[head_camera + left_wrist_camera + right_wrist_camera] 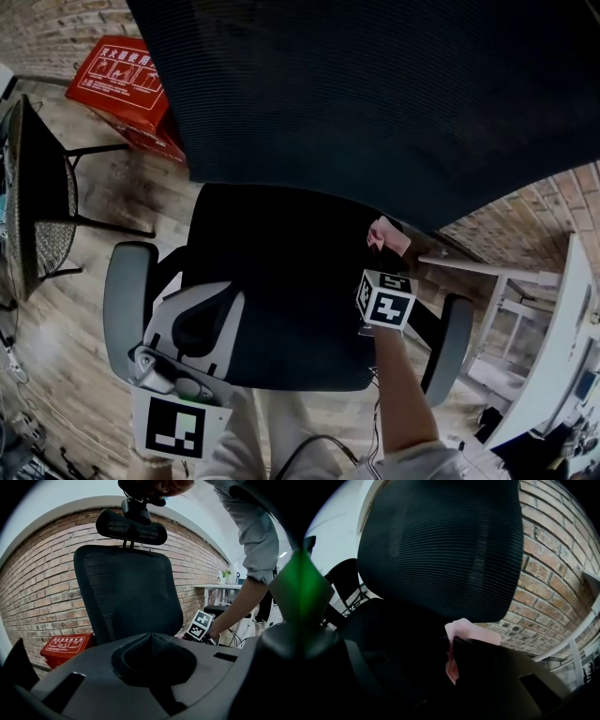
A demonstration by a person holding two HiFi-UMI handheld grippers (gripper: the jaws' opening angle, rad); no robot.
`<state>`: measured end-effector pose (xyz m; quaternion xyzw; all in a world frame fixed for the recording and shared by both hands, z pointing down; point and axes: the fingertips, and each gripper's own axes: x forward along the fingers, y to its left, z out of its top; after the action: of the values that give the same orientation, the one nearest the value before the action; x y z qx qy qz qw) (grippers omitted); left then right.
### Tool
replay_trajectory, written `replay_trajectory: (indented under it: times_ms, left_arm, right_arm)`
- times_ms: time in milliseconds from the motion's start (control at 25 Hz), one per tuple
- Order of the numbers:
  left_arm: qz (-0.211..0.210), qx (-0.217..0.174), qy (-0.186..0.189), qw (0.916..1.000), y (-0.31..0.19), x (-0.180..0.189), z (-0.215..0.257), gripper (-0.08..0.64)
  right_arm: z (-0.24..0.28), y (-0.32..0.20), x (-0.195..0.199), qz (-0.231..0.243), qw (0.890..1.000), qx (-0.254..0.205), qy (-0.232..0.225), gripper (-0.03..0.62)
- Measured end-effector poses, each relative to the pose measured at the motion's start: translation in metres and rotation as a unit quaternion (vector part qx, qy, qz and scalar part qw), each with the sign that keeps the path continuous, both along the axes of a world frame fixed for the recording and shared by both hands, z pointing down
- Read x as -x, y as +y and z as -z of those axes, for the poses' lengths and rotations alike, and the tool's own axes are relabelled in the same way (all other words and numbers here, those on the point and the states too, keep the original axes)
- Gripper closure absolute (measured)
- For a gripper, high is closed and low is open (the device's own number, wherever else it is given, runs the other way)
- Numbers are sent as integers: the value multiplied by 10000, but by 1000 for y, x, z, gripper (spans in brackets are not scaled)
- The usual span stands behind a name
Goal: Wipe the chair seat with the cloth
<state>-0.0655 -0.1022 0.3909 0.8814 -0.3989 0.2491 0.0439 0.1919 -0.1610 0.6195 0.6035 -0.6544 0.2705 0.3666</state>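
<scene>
The office chair's black seat [281, 281] lies below me, under its big mesh backrest [375, 94]. My right gripper [380, 251] is shut on a small pink cloth [387, 234] at the seat's rear right corner, close under the backrest. In the right gripper view the cloth [464, 631] bunches at the jaw tips of the right gripper [452, 645], with a strip pinched between them. My left gripper [220, 314] hovers over the seat's front left and looks shut on nothing. In its own view the left gripper [152, 641] faces the backrest [129, 592] and the right gripper's marker cube [202, 624].
Grey armrests [127, 300] [450, 342] flank the seat. A red box [127, 80] lies on the wooden floor at the back left, beside a black wire chair [37, 187]. White shelving [525, 319] and a brick wall [553, 216] stand at the right.
</scene>
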Motion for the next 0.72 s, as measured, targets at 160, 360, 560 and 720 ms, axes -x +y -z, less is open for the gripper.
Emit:
replay_trajectory:
  times_ms: [160, 360, 560, 720]
  left_arm:
    - [88, -30, 12, 10000, -2, 8, 5, 541]
    - [199, -59, 17, 9998, -4, 19, 7, 541]
    - [309, -52, 61, 9995, -3, 31, 10, 541]
    - [386, -61, 102, 9992, 0, 40, 13, 541]
  right_arm:
    - [-2, -8, 22, 278, 9996, 36, -67, 537]
    - [-5, -16, 53, 651, 9977, 67, -147, 537]
    - [-7, -22, 88, 1014, 9945, 107, -250, 537]
    - [-8, -25, 116, 1326, 9906, 109, -303, 537]
